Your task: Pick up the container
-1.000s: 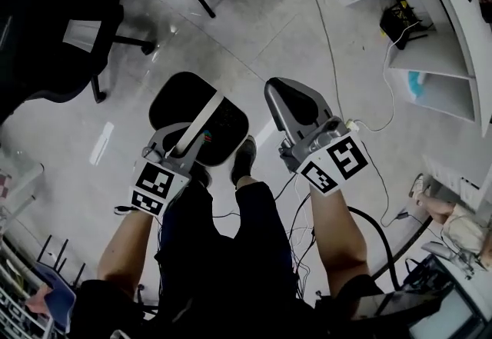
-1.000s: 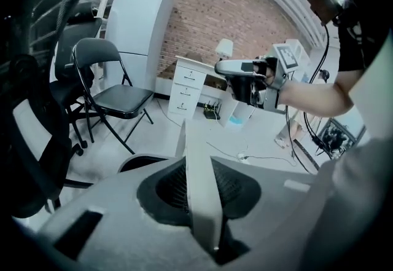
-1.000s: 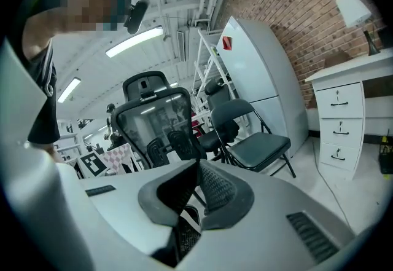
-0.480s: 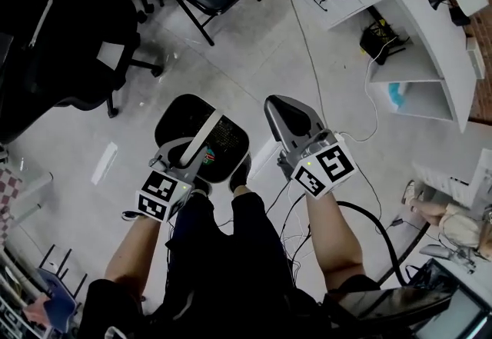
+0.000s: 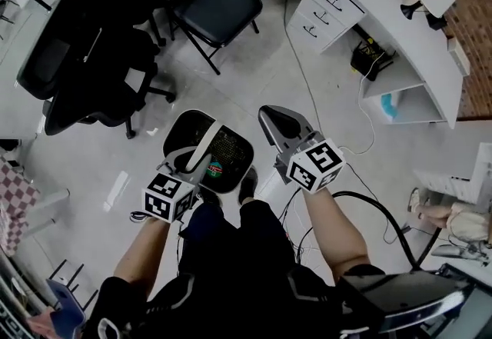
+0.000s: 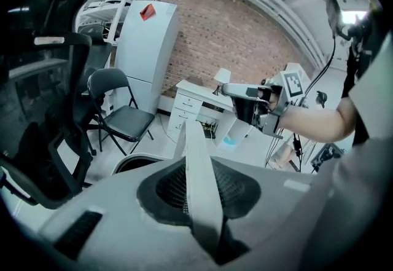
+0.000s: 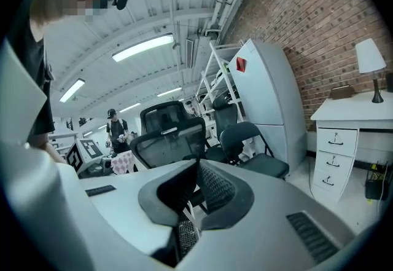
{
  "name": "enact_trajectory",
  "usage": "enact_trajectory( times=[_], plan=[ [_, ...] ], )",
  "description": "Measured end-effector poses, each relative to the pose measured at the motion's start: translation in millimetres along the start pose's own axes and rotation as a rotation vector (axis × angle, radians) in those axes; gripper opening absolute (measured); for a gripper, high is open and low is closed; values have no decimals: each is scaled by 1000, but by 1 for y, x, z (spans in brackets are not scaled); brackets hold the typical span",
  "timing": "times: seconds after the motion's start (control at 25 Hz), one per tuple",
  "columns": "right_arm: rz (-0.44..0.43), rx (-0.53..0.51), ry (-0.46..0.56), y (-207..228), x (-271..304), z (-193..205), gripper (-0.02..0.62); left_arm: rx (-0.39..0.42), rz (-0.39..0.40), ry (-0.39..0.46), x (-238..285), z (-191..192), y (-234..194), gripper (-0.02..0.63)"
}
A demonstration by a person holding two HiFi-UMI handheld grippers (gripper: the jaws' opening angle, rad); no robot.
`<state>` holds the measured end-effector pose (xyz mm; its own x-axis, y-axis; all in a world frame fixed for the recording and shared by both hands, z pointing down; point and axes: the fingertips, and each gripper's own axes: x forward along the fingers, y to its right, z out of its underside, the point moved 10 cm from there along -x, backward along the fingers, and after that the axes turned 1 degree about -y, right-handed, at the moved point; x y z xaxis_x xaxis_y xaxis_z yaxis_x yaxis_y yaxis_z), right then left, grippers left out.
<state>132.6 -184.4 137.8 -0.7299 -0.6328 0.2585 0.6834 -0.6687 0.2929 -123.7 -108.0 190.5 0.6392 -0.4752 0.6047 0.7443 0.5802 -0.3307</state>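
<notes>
Both grippers have risen since the earlier frames, and the black container (image 5: 237, 147) has come up with them, now hanging clear of the floor (image 5: 254, 61). The left gripper (image 5: 191, 163) pinches its white handle (image 5: 207, 141), likely so the tub swings level beneath. The right gripper (image 5: 270, 116), jaws pressed together on nothing, rides just beside it, seemingly unneeded.

the round black plastic container (image 5: 229, 147) looks smooth, its flat white handle (image 6: 199, 184) matt plastic. the pale grey floor (image 5: 254, 84) is smooth, faintly glossy. the red brick wall (image 6: 233, 36) looks rough.
</notes>
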Motion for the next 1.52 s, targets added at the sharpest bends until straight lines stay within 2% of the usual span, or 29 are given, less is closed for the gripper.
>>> enact_trajectory(
  times=[0.28,0.44,0.6,0.96,1.24,1.52],
  plan=[
    [6,30,56,-16,-19,-32,18,-15,-10,29,-45,-29,27,75],
    [16,27,53,-23,-35,-38,18,-39,-14,47,-57,-35,38,75],
    [24,-2,54,-28,-45,-45,18,-29,-25,59,-66,-48,36,75],
    [54,-88,98,-40,-64,-69,12,-4,-40,74,-75,-67,47,75],
    [92,-114,92,-42,-68,-75,9,-41,-55,108,-81,-74,44,75],
    [93,-138,93,-47,-67,-77,8,-12,-52,120,-79,-80,47,75]
  ],
)
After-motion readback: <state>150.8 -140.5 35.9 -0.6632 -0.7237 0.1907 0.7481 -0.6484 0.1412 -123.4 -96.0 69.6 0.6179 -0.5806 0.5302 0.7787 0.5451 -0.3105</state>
